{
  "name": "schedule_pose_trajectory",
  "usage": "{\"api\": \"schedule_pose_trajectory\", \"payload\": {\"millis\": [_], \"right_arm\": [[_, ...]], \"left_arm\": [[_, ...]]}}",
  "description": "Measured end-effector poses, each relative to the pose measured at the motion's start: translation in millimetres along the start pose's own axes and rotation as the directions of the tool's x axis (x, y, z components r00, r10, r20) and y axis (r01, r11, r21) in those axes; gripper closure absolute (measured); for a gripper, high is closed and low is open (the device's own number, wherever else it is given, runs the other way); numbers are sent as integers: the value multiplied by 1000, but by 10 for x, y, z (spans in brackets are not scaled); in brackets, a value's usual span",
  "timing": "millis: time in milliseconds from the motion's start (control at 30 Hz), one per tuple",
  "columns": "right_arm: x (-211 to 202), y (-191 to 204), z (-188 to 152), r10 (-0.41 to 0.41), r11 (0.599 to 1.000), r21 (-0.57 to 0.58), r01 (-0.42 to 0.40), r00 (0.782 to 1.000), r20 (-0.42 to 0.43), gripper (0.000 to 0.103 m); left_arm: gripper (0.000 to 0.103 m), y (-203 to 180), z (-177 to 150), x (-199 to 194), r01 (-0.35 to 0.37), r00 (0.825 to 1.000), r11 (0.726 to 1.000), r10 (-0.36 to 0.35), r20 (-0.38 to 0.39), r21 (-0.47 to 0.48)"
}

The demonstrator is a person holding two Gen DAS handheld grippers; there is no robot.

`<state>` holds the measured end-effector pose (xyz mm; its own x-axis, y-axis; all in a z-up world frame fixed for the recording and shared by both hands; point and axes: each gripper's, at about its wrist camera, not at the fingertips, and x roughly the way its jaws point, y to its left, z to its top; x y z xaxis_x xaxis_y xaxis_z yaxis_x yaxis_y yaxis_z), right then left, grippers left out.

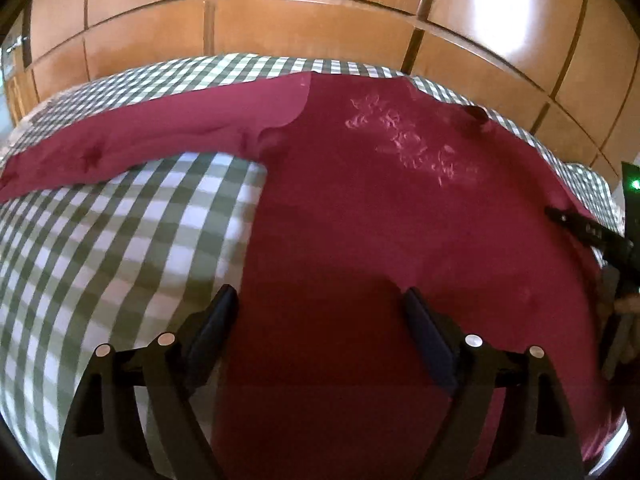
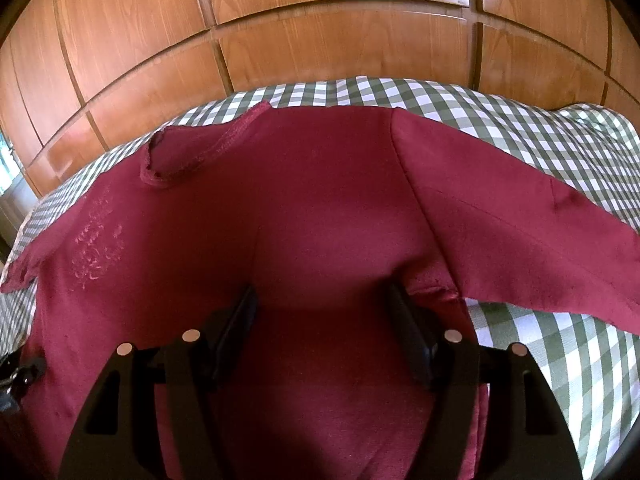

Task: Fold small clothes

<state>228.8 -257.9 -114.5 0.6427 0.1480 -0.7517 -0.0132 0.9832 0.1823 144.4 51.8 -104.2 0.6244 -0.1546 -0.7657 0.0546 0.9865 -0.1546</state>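
Observation:
A maroon long-sleeved shirt point(image 1: 360, 208) with a pale print point(image 1: 412, 140) on its chest lies spread flat on a green-and-white checked sheet point(image 1: 120, 248). One sleeve point(image 1: 120, 152) stretches out to the left. My left gripper point(image 1: 320, 294) is open just over the shirt's left side edge, one finger above the sheet and the other above the cloth. In the right wrist view, my right gripper point(image 2: 322, 290) is open low over the shirt body point(image 2: 300, 208), near the armpit of the other sleeve point(image 2: 520, 232). The collar point(image 2: 192, 152) lies at the upper left.
Wooden wardrobe panels point(image 1: 320, 20) rise right behind the far edge of the sheet point(image 2: 580, 360). A black finger point(image 1: 592, 232) of the other gripper shows at the right edge of the left wrist view. Bare checked sheet lies left and right of the shirt.

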Motion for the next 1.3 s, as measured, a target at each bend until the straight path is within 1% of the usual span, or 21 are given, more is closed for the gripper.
{"api": "schedule_pose_trajectory", "payload": {"millis": [67, 233, 333, 367, 500, 533, 600, 667, 700, 733, 767, 833, 867, 900, 933, 967, 1067, 1133, 1167, 1233, 1300], "right_arm": [[0, -3, -1, 16, 1000, 1, -16, 1000, -2, 32], [27, 88, -10, 30, 999, -42, -31, 999, -21, 13], [47, 123, -13, 19, 998, -55, -21, 999, -30, 12], [46, 125, -13, 17, 998, -56, -19, 999, -30, 12], [-42, 138, 10, -3, 999, -51, 0, 999, -52, 12], [-145, 80, 19, 23, 1000, -14, -23, 998, -53, 12], [-364, -115, 28, 59, 996, 71, -58, 998, -6, 12], [-634, -508, 3, 68, 974, 211, -79, 996, 60, 12], [-737, -719, -23, 66, 956, 281, -87, 994, 83, 13], [-861, -1034, -87, 62, 919, 382, -99, 992, 108, 15], [-935, -1245, -139, 53, 889, 446, -101, 991, 119, 18], [-1102, -1742, -293, 9, 809, 581, -90, 990, 140, 30], [-1204, -2045, -411, -31, 756, 651, -75, 988, 150, 32], [-1262, -2250, -500, -63, 715, 696, -58, 987, 147, 37], [-1322, -2512, -622, -104, 657, 753, -34, 985, 135, 41], [-1352, -2670, -697, -124, 619, 785, -26, 984, 131, 43], [-1415, -3190, -930, -171, 479, 877, -28, 978, 124, 53], [-1418, -3396, -958, -189, 432, 902, -20, 975, 113, 71], [-1407, -3481, -937, -199, 420, 907, -12, 974, 105, 74], [-1384, -3611, -880, -219, 415, 910, 18, 973, 81, 86], [-1333, -3688, -765, -225, 423, 905, 41, 972, 61, 88]], "left_arm": [[19, -16, -26, -13, -18, 1000, 1000, 18, 4, 8], [19, -136, 51, -56, -105, 994, 993, 105, 12, 44], [16, -295, 139, -223, -109, 990, 990, 100, 102, 88], [11, -358, 172, -235, -108, 989, 989, 95, 117, 103], [10, -642, 276, -113, -46, 993, 986, 28, 115, 159], [10, -711, 274, -44, -42, 994, 984, 24, 102, 176], [10, -778, 262, 91, -22, 998, 982, 10, 61, 186], [10, -786, 230, 219, -9, 1000, 983, 6, 15, 184], [9, -756, 215, 281, -2, 1000, 985, 3, -4, 171], [7, -723, 214, 298, 13, 1000, 988, -12, -13, 155], [4, -682, 228, 321, 38, 999, 990, -35, -27, 134], [4, -658, 221, 330, 53, 998, 991, -49, -33, 122], [4, -660, 214, 327, 53, 998, 991, -49, -30, 124], [4, -667, 205, 327, 48, 999, 991, -45, -27, 128], [4, -671, 201, 331, 45, 999, 990, -42, -27, 130], [4, -674, 198, 332, 43, 999, 990, -40, -26, 132], [4, -674, 181, 320, 45, 999, 990, -42, -24, 131], [4, -677, 191, 325, 44, 999, 990, -42, -24, 132], [4, -678, 188, 325, 43, 999, 990, -41, -24, 133], [4, -682, 205, 340, 44, 999, 990, -41, -25, 135], [4, -686, 205, 343, 42, 999, 990, -39, -25, 137]]}}
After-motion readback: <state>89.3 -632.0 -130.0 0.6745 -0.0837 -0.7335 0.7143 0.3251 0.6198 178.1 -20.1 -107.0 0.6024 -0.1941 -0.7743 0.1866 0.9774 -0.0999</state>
